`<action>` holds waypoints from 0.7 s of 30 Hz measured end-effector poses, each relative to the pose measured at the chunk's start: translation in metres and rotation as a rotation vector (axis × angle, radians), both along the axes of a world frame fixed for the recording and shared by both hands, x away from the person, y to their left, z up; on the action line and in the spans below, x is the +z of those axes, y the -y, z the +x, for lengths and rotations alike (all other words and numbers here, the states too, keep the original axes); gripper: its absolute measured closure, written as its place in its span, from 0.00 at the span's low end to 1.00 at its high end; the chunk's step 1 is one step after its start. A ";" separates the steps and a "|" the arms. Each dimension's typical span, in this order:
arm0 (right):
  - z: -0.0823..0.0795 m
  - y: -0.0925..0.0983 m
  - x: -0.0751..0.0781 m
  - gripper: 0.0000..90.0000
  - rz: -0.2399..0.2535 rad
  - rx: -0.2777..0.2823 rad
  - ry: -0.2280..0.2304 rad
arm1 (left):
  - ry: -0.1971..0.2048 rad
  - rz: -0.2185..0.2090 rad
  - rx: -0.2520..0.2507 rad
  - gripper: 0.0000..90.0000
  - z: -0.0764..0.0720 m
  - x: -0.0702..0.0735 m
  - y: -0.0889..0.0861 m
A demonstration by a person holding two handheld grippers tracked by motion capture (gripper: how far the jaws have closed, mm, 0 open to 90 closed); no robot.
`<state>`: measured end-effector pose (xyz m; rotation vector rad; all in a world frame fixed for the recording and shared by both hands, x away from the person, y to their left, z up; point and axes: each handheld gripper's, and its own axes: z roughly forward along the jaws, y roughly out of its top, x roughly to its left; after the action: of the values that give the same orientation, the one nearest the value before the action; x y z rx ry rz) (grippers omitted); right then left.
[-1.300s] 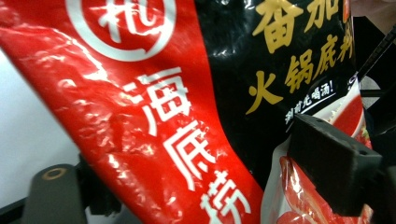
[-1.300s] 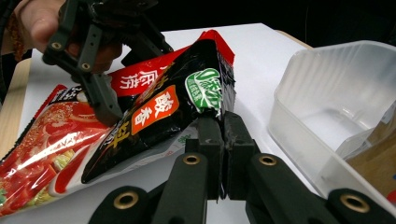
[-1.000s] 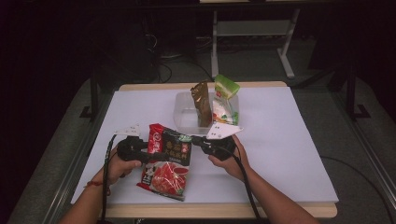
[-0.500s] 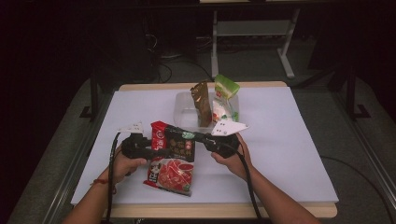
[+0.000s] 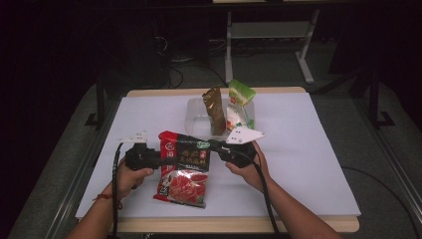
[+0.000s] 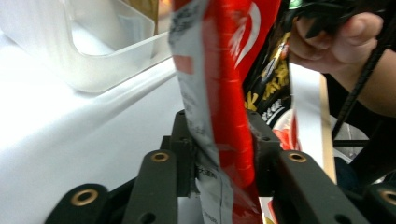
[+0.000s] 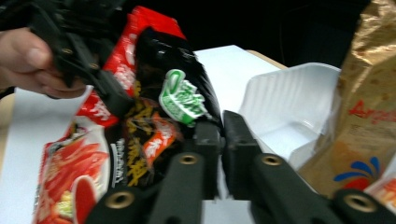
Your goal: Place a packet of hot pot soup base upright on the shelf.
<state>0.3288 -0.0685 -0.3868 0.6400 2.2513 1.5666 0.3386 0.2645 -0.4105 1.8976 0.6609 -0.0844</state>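
A red and black snack packet (image 5: 184, 169) is held up over the white table (image 5: 298, 149), its lower end hanging down to the surface. My left gripper (image 5: 161, 157) has just been closing and is shut on the packet's left edge. In the left gripper view, the packet (image 6: 219, 70) stands pinched between the jaws of my left gripper (image 6: 219, 126). My right gripper (image 5: 211, 146) is at the packet's upper right corner. Its jaws have just been opening. In the right gripper view, the jaws of my right gripper (image 7: 222, 123) stand slightly apart, and the packet (image 7: 154, 93) lies just left of the gap.
A clear plastic bin (image 5: 199, 114) stands at the back middle of the table. A gold-brown bag (image 5: 215, 107) and a green and white bag (image 5: 240, 99) stand upright in it. The bin (image 7: 289, 102) is close to the right gripper's right side.
The packet has shifted a little to the right between the grippers. Both hands stay about where they were.
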 end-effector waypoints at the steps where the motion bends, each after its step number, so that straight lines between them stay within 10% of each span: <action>1: 0.000 0.001 0.001 0.85 0.007 -0.001 -0.011 | 0.005 -0.004 0.004 0.79 -0.002 0.000 0.000; 7: 0.004 0.016 0.005 0.46 -0.022 -0.031 -0.072 | 0.010 -0.013 0.023 0.81 -0.010 0.005 -0.002; 21: -0.018 0.106 -0.019 0.38 -0.196 -0.150 -0.164 | 0.033 -0.026 0.082 0.82 -0.022 0.010 -0.004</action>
<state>0.3113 -0.1748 -0.4062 0.8864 2.3740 1.2444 0.3167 0.2686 -0.4002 1.8414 0.7107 -0.0095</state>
